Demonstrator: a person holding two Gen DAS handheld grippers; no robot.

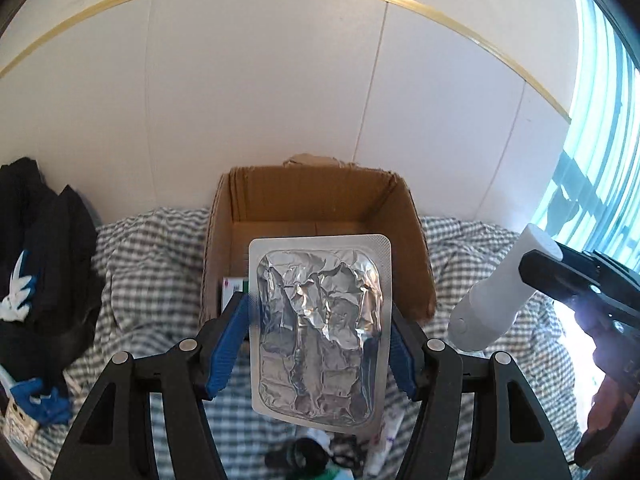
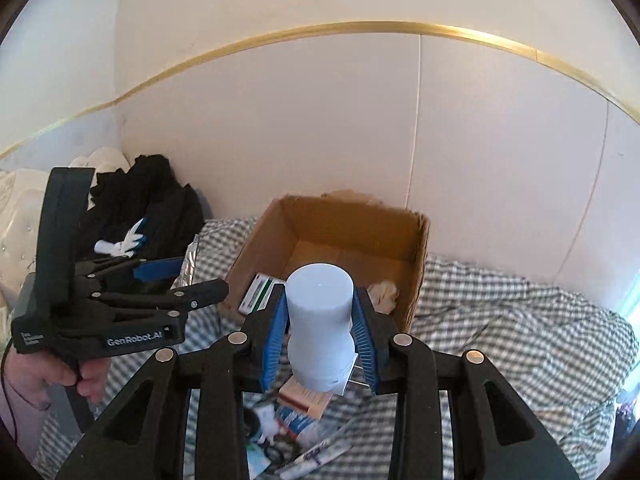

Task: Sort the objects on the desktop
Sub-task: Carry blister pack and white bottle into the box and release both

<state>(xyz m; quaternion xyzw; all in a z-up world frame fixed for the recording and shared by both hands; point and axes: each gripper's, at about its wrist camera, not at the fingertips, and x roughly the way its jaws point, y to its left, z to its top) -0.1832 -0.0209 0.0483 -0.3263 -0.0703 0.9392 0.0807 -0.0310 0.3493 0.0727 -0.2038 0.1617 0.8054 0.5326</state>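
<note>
Desktop objects lie on a bed under a checked cover [image 2: 500, 320], and two of them are up in the air. One foil blister pack [image 1: 320, 332] sits between the blue pads of the left gripper [image 1: 320, 344], whose jaws stand fairly wide and press on its two long edges. One white cylindrical device [image 2: 320, 328] is clamped in the right gripper [image 2: 320, 340], jaws narrow around its waist; in the left wrist view the same device [image 1: 492, 296] shows off to the right, near the bed's right side.

One open cardboard box [image 1: 320, 208] stands at the far edge of the bed against the white wall [image 1: 280, 100]. Inside it I count one green-and-white carton [image 2: 260, 294] at the near left corner and one crumpled pale scrap [image 2: 384, 292] at the near right wall.

Below the grippers, toward the near edge, a loose heap of small items [image 2: 296, 420] is left on the cover: a tan carton, some packets and a pen or two, too blurred to count exactly. One pile of dark clothing [image 2: 148, 208] sits at the far left corner.
</note>
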